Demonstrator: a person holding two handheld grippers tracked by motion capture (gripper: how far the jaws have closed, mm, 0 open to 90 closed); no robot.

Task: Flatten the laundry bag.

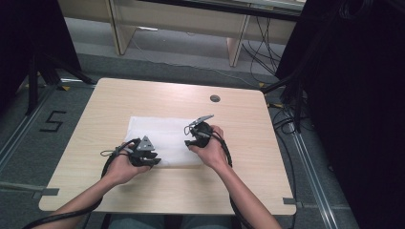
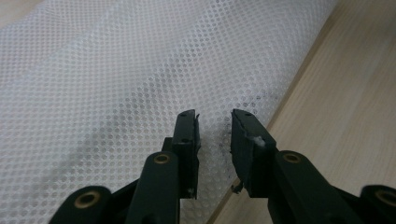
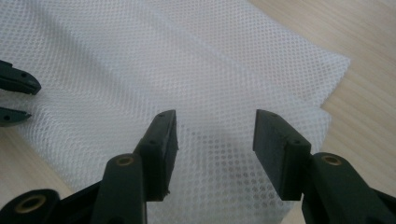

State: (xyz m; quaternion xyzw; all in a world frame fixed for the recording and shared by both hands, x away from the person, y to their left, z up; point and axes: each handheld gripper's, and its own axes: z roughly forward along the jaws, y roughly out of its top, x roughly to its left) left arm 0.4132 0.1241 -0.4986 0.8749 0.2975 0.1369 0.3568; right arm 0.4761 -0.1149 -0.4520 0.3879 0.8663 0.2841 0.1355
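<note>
High view showed a pale wooden table (image 1: 119,100) with a white mesh cloth (image 1: 165,133) lying flat near its middle, a little toward the near edge. A small round grommet (image 1: 215,98) sat in the tabletop close to the far edge, well apart from the cloth.

The left hand (image 1: 122,167) held the left gripper (image 1: 154,160) at the cloth's near-left corner, its grey plate (image 1: 145,142) on top and its cable (image 1: 71,214) trailing off the near edge. The right hand (image 1: 212,150) held the right gripper (image 1: 188,138) at the cloth's right edge, tipped down toward the fabric.

Left gripper view looked along the left gripper (image 2: 215,128), whose jaws stood a narrow gap apart, holding nothing. Beneath them lay the cloth (image 2: 116,79), its fine round holes plain, with its edge running diagonally beside bare table (image 2: 345,93) on the right. A soft fold line crossed the mesh in the upper left.

Right gripper view looked along the right gripper (image 3: 215,128), whose jaws stood wide apart over the cloth (image 3: 187,60), also holding nothing. The cloth showed in layers there, an upper layer's corner ending near the right with a lower layer's edge just beyond it, and table (image 3: 369,42) past both. The tips of the left gripper (image 3: 14,98) entered at that view's left edge, slightly apart, over the cloth's border.
</note>
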